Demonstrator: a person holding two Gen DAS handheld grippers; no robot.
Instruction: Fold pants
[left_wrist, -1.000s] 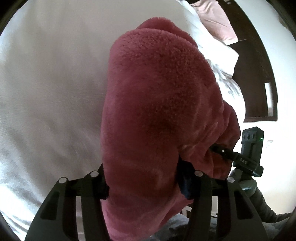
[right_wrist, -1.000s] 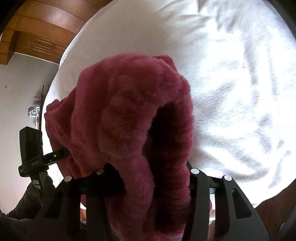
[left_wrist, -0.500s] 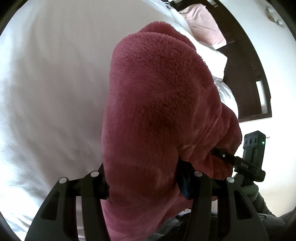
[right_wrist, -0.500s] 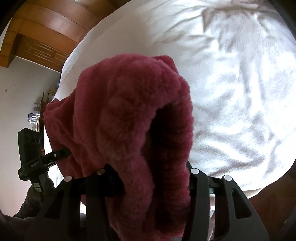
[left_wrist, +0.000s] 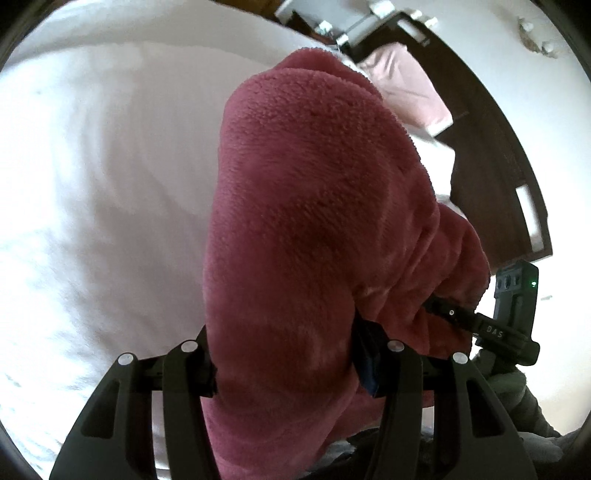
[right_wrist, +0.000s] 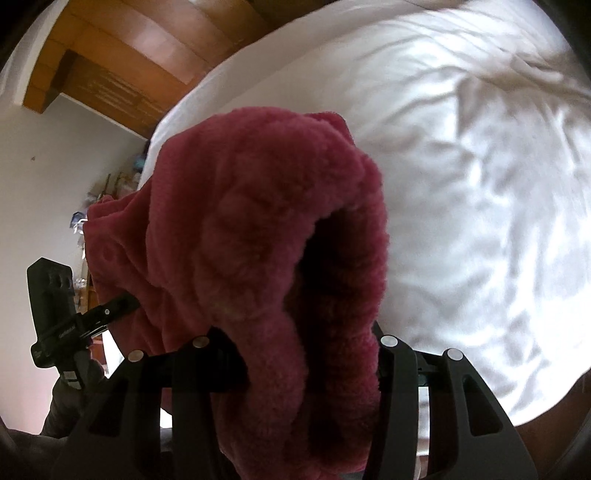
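Observation:
The pants (left_wrist: 317, 206) are thick dark pink fleece, bunched and hanging above the white bed. My left gripper (left_wrist: 284, 365) is shut on one end of them; the fabric fills the gap between its fingers and hides the tips. My right gripper (right_wrist: 306, 365) is shut on the other end of the pants (right_wrist: 258, 206), with a dark open fold beside its right finger. In the left wrist view the right gripper (left_wrist: 480, 325) shows at the right, clamped on the cloth. In the right wrist view the left gripper (right_wrist: 85, 325) shows at the left.
A white rumpled bedsheet (right_wrist: 480, 184) lies under the pants and also fills the left wrist view (left_wrist: 92, 184). A pink pillow (left_wrist: 410, 88) and a dark headboard (left_wrist: 495, 166) are at the far right. Wooden wardrobe panels (right_wrist: 122, 66) stand beyond the bed.
Both grippers have kept hold of the pants and lifted and tilted upward; more of the headboard, pillow and wardrobe shows now. The cloth shape is almost the same.

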